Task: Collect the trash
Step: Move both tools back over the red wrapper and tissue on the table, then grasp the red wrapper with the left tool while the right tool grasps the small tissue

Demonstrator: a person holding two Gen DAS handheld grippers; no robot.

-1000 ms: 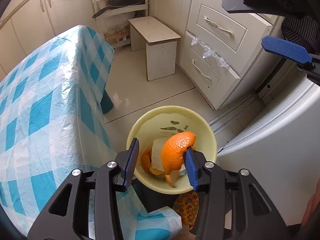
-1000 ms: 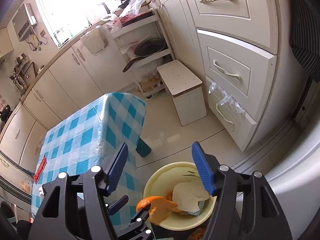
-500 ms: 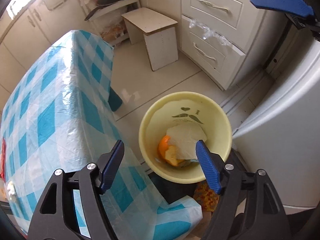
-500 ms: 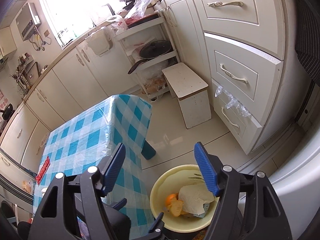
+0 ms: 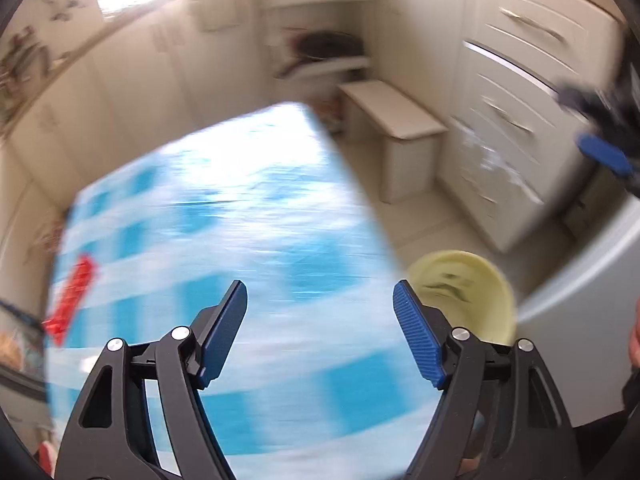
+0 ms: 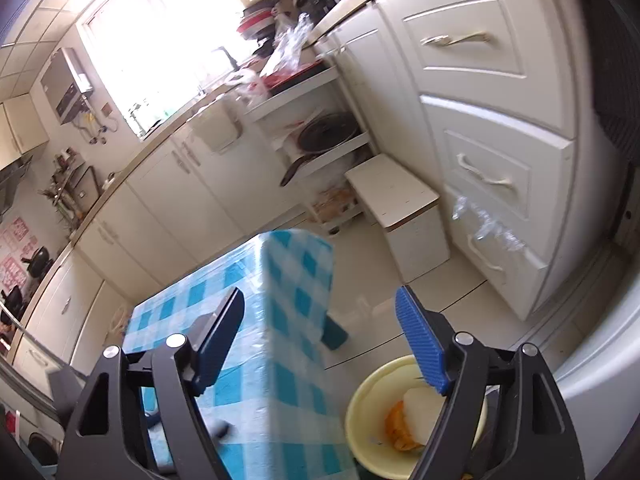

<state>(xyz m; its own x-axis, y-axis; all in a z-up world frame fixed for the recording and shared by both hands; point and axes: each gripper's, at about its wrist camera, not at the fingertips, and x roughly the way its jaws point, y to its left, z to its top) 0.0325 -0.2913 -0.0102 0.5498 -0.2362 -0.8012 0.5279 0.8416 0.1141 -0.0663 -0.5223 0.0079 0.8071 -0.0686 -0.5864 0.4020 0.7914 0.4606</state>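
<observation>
Orange peel [image 6: 398, 430], a second ago pinched in the left tool [image 5: 320, 332], now lies in the yellow bowl [image 6: 360, 396] beside a white paper scrap [image 6: 420, 408]; that tool has swung over the blue-checked worktop [image 5: 240, 216]. Left tool: jaws just opened, wide apart, nothing between. Right tool [image 6: 320, 340]: jaws just opened further, empty, above the bowl; a red wrapper [image 5: 70, 296] lies on the worktop's left side.

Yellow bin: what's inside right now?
In the right wrist view the yellow bin holds orange peel and a white crumpled paper. The right gripper's finger covers part of the bin, and anything under the paper is hidden.
</observation>
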